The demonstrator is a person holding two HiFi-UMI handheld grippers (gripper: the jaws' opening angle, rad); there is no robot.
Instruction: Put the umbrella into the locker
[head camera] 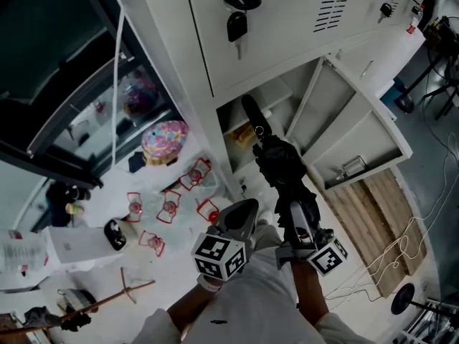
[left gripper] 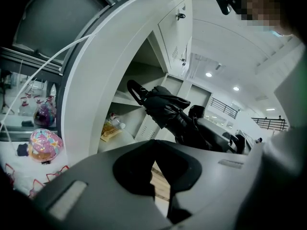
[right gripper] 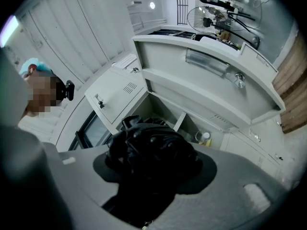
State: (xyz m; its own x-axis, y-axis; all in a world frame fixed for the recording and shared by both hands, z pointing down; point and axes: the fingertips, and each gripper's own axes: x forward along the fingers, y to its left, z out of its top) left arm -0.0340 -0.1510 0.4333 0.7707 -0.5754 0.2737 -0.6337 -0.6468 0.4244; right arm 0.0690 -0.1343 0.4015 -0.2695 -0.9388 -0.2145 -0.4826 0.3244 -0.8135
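Note:
A black folded umbrella (head camera: 276,156) points handle-first at the open locker compartment (head camera: 269,99). Its handle tip is at the mouth of the opening, level with the inner shelf. My right gripper (head camera: 294,201) is shut on the umbrella's bundled canopy. In the right gripper view the umbrella (right gripper: 153,150) fills the gap between the jaws. The left gripper (head camera: 244,210) hangs just left of the umbrella, apart from it, jaws together and empty. From the left gripper view the umbrella (left gripper: 165,107) crosses in front of the compartment (left gripper: 129,123). The locker door (head camera: 351,135) stands swung open to the right.
A yellow packet (head camera: 245,133) and a small bottle (right gripper: 204,138) lie on the compartment's lower shelf. Keys (head camera: 235,13) hang from the locker door above. On the floor to the left are a pink patterned ball (head camera: 163,140) and several red-framed items (head camera: 168,206). Cables (head camera: 401,249) trail at the right.

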